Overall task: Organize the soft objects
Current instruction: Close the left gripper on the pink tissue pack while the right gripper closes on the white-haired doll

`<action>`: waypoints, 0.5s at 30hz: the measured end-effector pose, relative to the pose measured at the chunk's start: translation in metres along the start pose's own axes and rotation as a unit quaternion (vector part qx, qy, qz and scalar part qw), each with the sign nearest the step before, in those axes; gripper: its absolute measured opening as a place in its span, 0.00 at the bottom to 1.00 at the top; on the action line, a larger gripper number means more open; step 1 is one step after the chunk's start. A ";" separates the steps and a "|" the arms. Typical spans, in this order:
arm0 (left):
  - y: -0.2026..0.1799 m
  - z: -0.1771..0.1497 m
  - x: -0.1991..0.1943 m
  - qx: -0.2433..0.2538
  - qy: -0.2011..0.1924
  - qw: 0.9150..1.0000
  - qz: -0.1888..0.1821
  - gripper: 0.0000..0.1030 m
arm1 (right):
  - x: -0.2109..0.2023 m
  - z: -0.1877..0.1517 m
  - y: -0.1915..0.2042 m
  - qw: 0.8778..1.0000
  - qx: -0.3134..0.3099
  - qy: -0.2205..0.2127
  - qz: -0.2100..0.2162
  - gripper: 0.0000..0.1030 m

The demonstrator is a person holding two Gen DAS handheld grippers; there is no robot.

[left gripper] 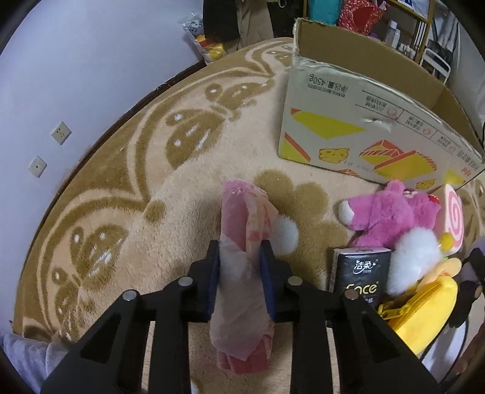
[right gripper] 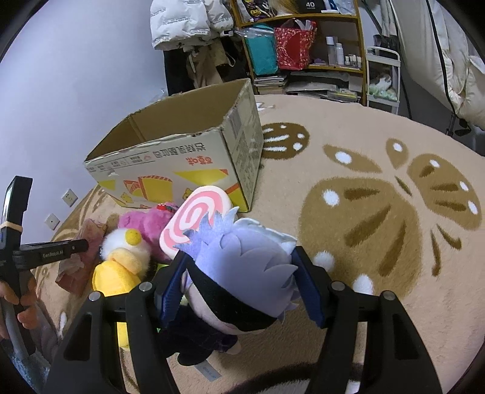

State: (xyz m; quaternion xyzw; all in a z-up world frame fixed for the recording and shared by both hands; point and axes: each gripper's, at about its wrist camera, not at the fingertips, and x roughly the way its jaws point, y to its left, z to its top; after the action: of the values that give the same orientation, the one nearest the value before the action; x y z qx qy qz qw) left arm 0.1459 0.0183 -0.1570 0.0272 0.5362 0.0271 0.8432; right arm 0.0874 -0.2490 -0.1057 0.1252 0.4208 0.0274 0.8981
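My left gripper (left gripper: pixel 240 257) is shut on a pink wrapped soft packet (left gripper: pixel 242 239) over the rug. My right gripper (right gripper: pixel 242 269) is shut on a plush doll with pale purple hair (right gripper: pixel 242 272). An open cardboard box (left gripper: pixel 357 121) stands on the rug; it also shows in the right wrist view (right gripper: pixel 182 157). In front of it lie a pink plush bear (left gripper: pixel 391 212), a pink swirl plush (right gripper: pixel 194 218), a white and yellow plush (right gripper: pixel 121 260), a yellow zip pouch (left gripper: pixel 421 312) and a black tissue pack (left gripper: pixel 360 272).
A beige rug with brown butterfly pattern (right gripper: pixel 363 212) covers the floor. A white wall with sockets (left gripper: pixel 60 133) is on the left. Shelves with bags and bottles (right gripper: pixel 303 48) and hanging coats (right gripper: pixel 188 24) stand behind the box.
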 end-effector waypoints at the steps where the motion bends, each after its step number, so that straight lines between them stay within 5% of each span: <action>1: 0.001 0.000 0.000 -0.004 0.002 1.000 -0.006 0.22 | -0.001 0.000 0.001 1.000 -0.002 0.001 -0.001 0.68; 12: 0.014 0.001 0.005 -0.065 0.025 0.995 -0.068 0.24 | -0.009 0.000 0.009 1.000 -0.014 -0.006 0.000 0.68; 15: 0.007 0.000 0.008 -0.046 0.027 0.997 -0.055 0.25 | -0.009 0.000 0.010 1.000 -0.016 -0.006 0.001 0.68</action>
State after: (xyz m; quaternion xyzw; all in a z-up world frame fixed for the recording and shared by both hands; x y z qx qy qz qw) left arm 0.1489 0.0258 -0.1636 -0.0424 0.5580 0.0059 0.8287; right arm 0.0818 -0.2409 -0.0969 0.1111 0.4149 0.0341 0.9024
